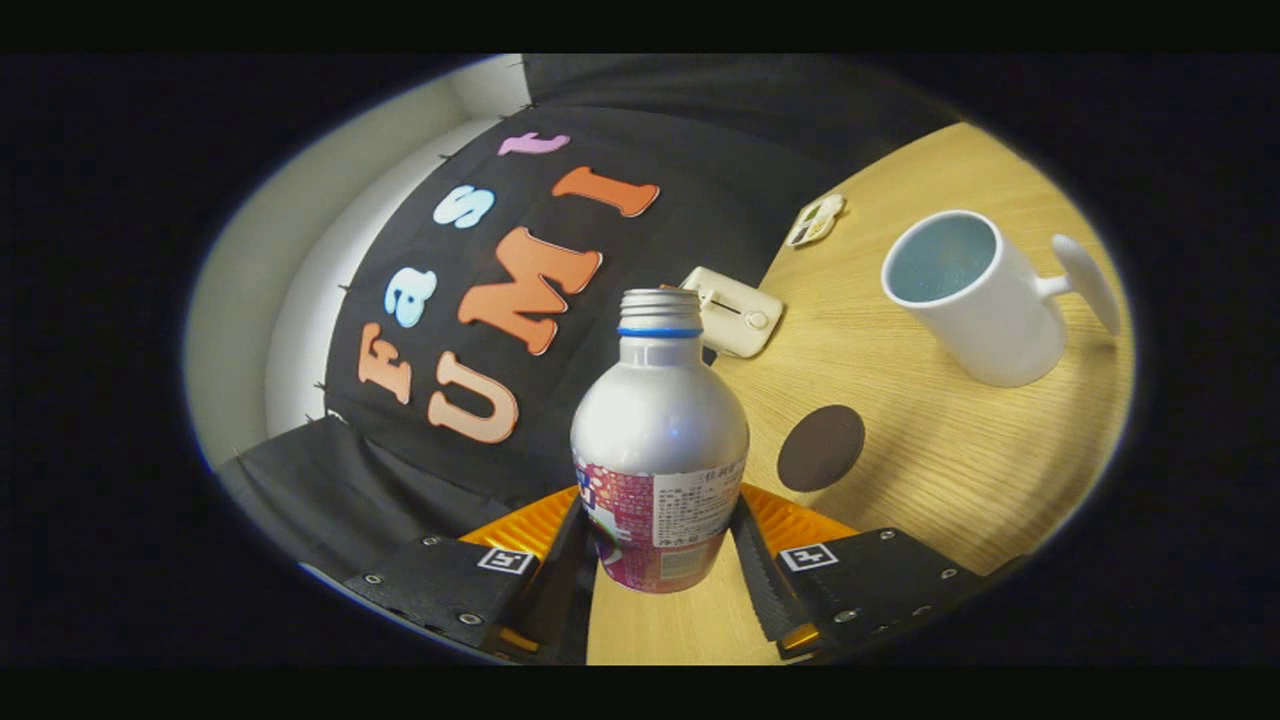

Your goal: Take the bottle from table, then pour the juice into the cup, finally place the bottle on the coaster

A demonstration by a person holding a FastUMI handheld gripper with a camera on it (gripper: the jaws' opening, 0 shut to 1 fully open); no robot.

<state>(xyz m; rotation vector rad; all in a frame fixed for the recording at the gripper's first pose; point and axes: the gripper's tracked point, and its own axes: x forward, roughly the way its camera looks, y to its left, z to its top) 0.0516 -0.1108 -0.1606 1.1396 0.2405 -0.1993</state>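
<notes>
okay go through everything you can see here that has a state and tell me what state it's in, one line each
bottle: cap off, mouth open, held between the fingers, lifted and tilted relative to the table.
gripper: shut on the bottle, both fingers pressing its labelled lower body.
cup: standing on the table beyond the fingers, open mouth showing, no juice seen inside.
coaster: flat on the table, bare, nothing on it.
</notes>
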